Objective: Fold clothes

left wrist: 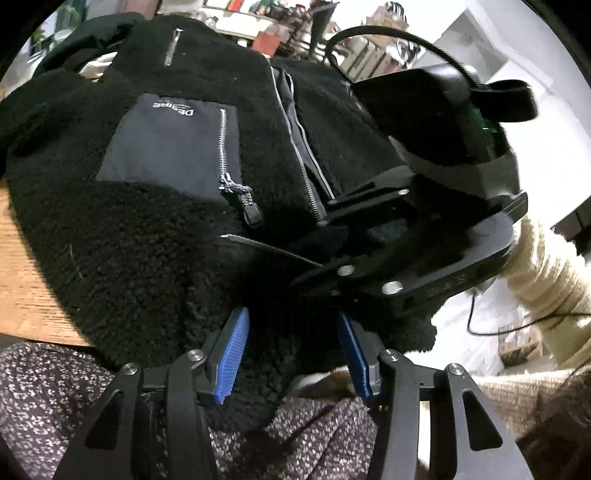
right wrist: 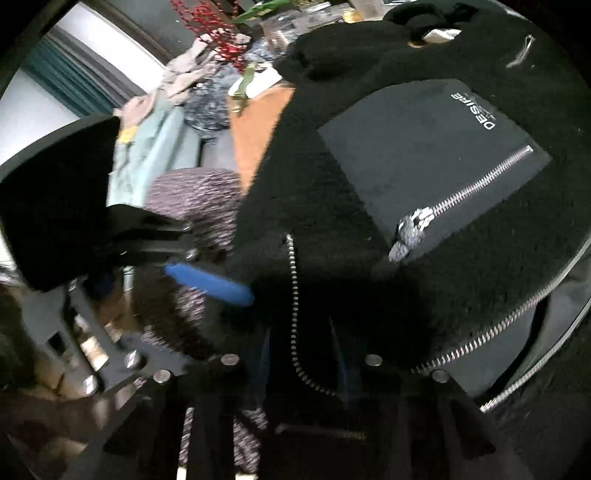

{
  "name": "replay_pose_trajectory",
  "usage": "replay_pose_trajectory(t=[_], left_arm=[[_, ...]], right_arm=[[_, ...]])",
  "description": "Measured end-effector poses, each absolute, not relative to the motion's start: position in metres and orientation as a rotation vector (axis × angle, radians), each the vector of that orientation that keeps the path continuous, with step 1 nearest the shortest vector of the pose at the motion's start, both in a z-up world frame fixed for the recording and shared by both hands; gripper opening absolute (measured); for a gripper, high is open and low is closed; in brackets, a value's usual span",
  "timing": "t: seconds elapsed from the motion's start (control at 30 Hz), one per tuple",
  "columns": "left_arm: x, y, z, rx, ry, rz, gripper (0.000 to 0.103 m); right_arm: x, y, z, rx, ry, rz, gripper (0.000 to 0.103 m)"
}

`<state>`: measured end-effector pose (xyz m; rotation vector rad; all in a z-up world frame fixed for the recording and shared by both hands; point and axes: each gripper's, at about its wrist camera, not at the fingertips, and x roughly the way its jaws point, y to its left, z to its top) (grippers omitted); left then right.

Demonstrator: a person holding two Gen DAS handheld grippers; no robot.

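A black fleece jacket (left wrist: pixel 155 236) lies spread on a wooden table (left wrist: pixel 26 280), front up, with a smooth zipped chest pocket (left wrist: pixel 170 144) and its front zipper undone. My left gripper (left wrist: pixel 291 315) is at the jacket's near hem. Its blue pads (left wrist: pixel 234 350) stand apart with fleece bulging between them, and I see no squeeze. From the right, my right gripper (left wrist: pixel 325 240) reaches in, its jaws close together on a fold at the open zipper edge. In the right wrist view its fingers (right wrist: pixel 304 365) are dark and half buried in jacket (right wrist: pixel 332 221), with the zipper teeth (right wrist: pixel 293 314) running between them.
Speckled purple-grey fabric (left wrist: pixel 55 387) hangs below the table's near edge. A person's cream knitted sleeve (left wrist: pixel 546 266) holds the right gripper. Across the table there are a pale green cloth (right wrist: pixel 147 147), crumpled clothes and red berry sprigs (right wrist: pixel 218 40). A black cable (left wrist: pixel 388 35) loops overhead.
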<state>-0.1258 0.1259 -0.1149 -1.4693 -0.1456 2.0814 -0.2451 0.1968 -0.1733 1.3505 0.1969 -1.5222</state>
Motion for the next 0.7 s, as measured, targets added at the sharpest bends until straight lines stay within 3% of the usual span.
replay_pose_trajectory(t=[0.03,0.07,0.27,0.4,0.5,0.57,0.6,0.67,0.7], left_arm=[[-0.128,0.132,-0.113,-1.499,-0.119,2.057,0.051],[-0.132,0.141,-0.112,-1.530,-0.083,2.023,0.051],[-0.150,0.204,-0.113,-1.623,0.218,1.875,0.051],[-0.151,0.219,-0.123,-1.648,0.317,1.871,0.051],[-0.149,0.215,-0.116,-1.635,0.296,1.885,0.051],[-0.146,0.211,-0.108,-1.621,0.285,1.909,0.051],[-0.143,0.208,-0.103,-1.606,0.285,1.929,0.051],[-0.143,0.207,-0.100,-1.594,0.300,1.962,0.051],[-0.146,0.207,-0.104,-1.606,0.308,1.973,0.051]], right_arm=[[-0.241,0.201,-0.171,1.352,0.202,-1.501,0.017],[-0.240,0.204,-0.169,1.357,0.206,-1.485,0.016],[-0.232,0.228,-0.166,1.424,0.269,-1.543,0.014],[-0.241,0.241,-0.186,1.516,0.102,-1.611,0.015],[-0.244,0.251,-0.180,1.569,-0.054,-1.657,0.024],[-0.240,0.258,-0.161,1.554,-0.052,-1.770,0.044],[-0.237,0.263,-0.147,1.518,-0.027,-1.860,0.059],[-0.229,0.281,-0.113,1.389,0.043,-2.099,0.062],[-0.225,0.290,-0.112,1.426,0.062,-2.180,0.070]])
